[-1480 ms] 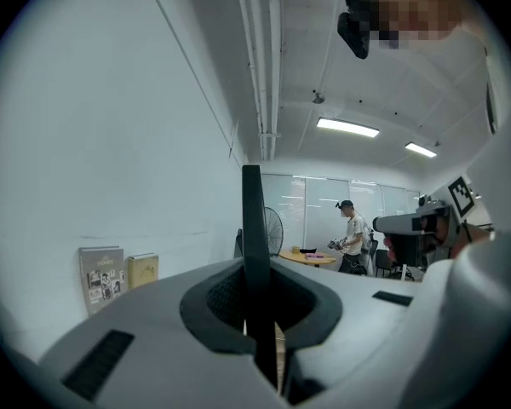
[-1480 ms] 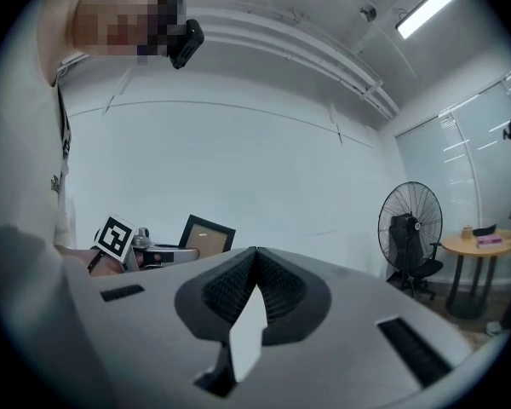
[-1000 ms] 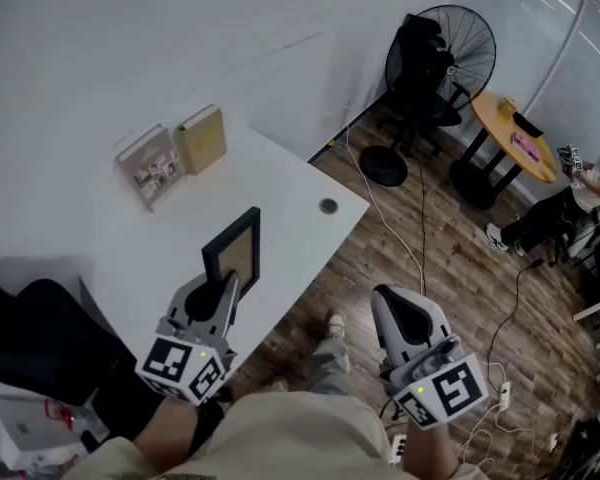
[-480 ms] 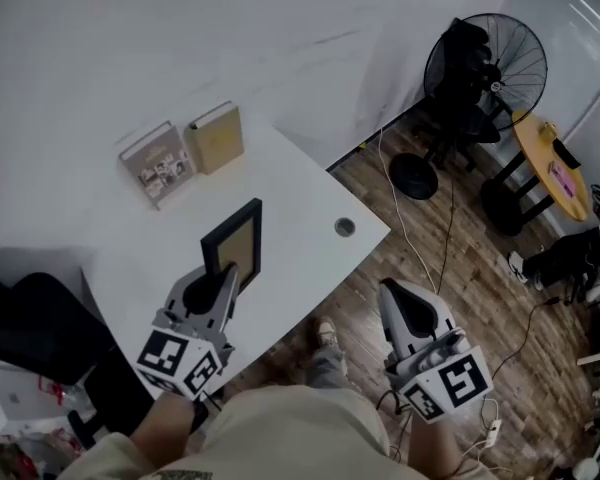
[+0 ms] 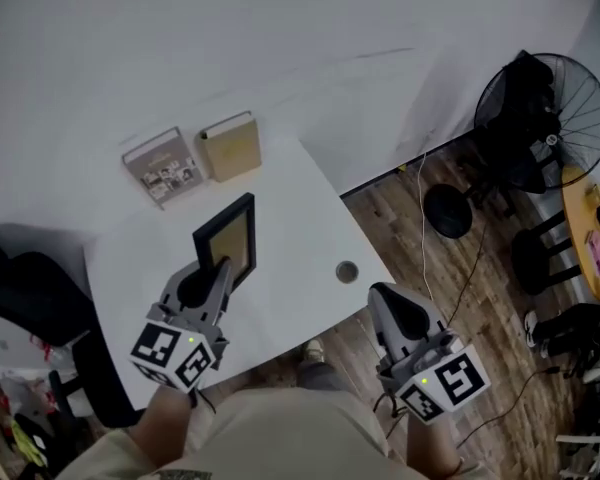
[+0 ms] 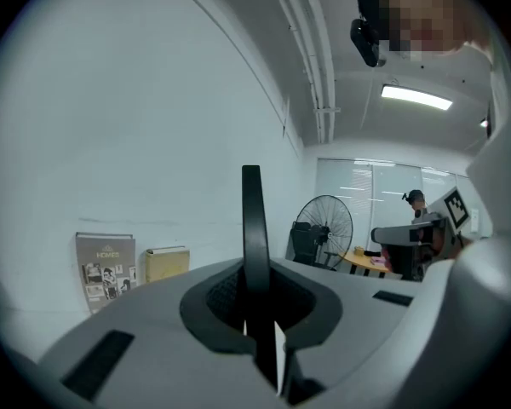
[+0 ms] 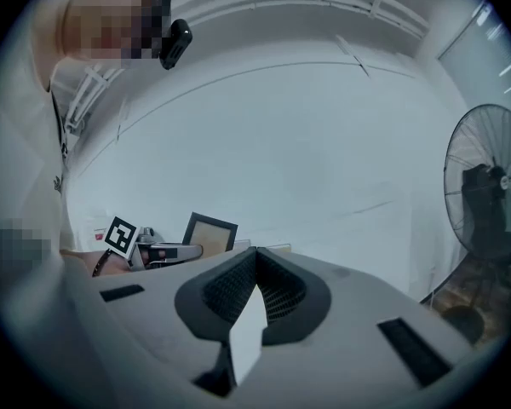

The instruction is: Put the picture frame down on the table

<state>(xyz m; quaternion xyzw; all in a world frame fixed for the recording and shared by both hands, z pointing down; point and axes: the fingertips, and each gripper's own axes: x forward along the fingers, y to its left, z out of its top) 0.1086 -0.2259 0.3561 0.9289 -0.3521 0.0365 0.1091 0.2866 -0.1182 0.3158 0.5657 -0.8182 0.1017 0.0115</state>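
— Over the bench (image 5: 290, 258), seen from the head view, what have you got?

— My left gripper (image 5: 220, 268) holds the picture frame (image 5: 228, 240) by its near lower edge. It is upright, above the white top near its middle. Whether its bottom edge touches the surface I cannot tell from up there. A grey book (image 5: 163, 166) and a tan book (image 5: 230, 146) sit at the far edge by the wall, well apart from the frame. My right gripper (image 5: 388, 298) hangs off the bench's near corner, over the wooden floor (image 5: 480, 308).

— And the left gripper view?

— The frame (image 6: 252, 228) shows edge-on, a thin dark strip standing straight up between my jaws, and they are clamped on it. Beyond it I see the same two books to the left and a fan (image 6: 324, 228) to the right.

— The right gripper view?

— My jaws there are together with nothing between them. Off to the left I can see the frame's face (image 7: 209, 233) with the left gripper (image 7: 166, 251) under it.

— So which step is this?

— I judge the frame has been brought over its spot and the setting-down is what's in hand. Next I should lower the left gripper onto a bare patch, clear of the books and the cable hole (image 5: 347, 271). I should part my jaws only once the bench bears the frame. A frame this slim could topple if let go upright, so tipping it flat first seems safer.
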